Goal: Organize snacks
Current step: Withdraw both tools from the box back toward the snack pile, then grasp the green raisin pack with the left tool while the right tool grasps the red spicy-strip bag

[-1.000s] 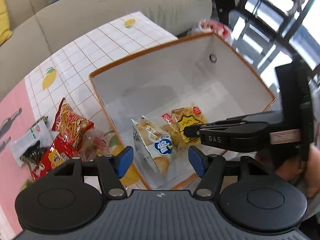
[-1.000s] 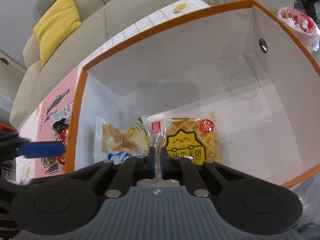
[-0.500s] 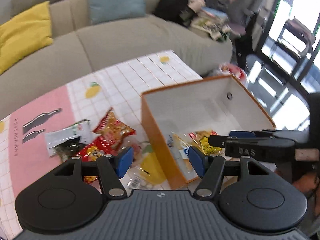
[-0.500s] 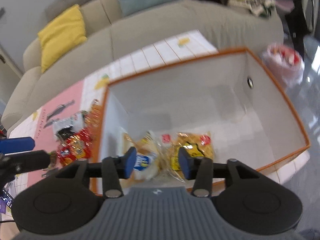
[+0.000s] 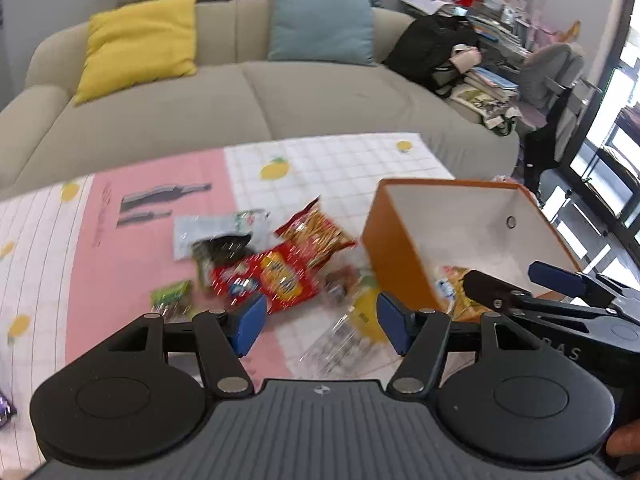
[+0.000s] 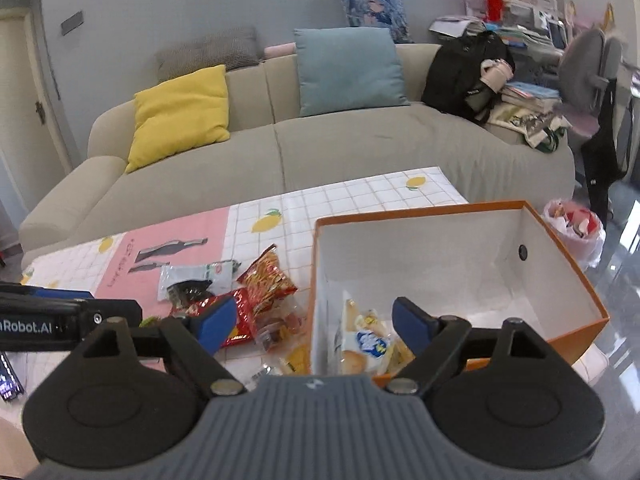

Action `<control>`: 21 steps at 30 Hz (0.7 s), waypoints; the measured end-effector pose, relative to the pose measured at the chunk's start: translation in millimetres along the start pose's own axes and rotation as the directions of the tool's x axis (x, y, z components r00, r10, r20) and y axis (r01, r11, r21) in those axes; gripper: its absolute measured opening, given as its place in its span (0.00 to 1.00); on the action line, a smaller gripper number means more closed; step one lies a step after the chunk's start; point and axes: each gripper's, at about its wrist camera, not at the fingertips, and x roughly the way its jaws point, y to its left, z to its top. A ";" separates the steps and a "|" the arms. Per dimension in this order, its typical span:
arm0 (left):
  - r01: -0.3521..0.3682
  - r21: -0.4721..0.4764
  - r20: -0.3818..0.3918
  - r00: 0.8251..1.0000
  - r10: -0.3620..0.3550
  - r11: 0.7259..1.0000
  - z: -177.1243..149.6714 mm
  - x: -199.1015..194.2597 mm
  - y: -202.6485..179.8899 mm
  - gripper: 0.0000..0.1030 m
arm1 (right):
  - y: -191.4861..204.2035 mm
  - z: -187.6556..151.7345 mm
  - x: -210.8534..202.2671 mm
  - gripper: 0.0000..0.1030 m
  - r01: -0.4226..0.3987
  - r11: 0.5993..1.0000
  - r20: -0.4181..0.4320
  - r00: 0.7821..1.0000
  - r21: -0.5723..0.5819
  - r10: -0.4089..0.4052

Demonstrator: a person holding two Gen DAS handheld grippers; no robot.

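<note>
An orange box (image 6: 440, 216) with white inside stands on the table's right part. In it lie a bread packet with a blue label (image 6: 364, 344) and a yellow waffle packet (image 5: 460, 288). Left of the box lies a heap of loose snacks: a red packet (image 5: 276, 276), a striped stick-snack packet (image 5: 316, 232), a white and black packet (image 5: 216, 236) and a small green one (image 5: 172, 296). My left gripper (image 5: 322, 322) hangs open above the heap's near edge, with nothing in it. My right gripper (image 6: 314, 324) is above the box's near left corner; its jaws are opening and grip nothing.
A pink and white checked cloth (image 5: 328, 164) covers the table. Behind it runs a beige sofa (image 5: 248, 100) with yellow and blue cushions and a black backpack (image 6: 460, 68). A plastic bag (image 6: 576, 228) stands on the floor right of the box. A phone (image 6: 8, 376) lies at the left.
Both grippers have risen and drawn back from the box. The right gripper, shut over the waffle packet a second ago, has opened; the packet stays in the box. The left view swung toward the loose snacks.
</note>
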 end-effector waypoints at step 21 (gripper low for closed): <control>-0.034 -0.132 -0.108 0.994 0.019 0.991 -51.7 29.8 69.3 0.71 | 75.9 -48.7 42.3 0.71 -0.144 0.967 -0.116 0.986 -0.211 0.121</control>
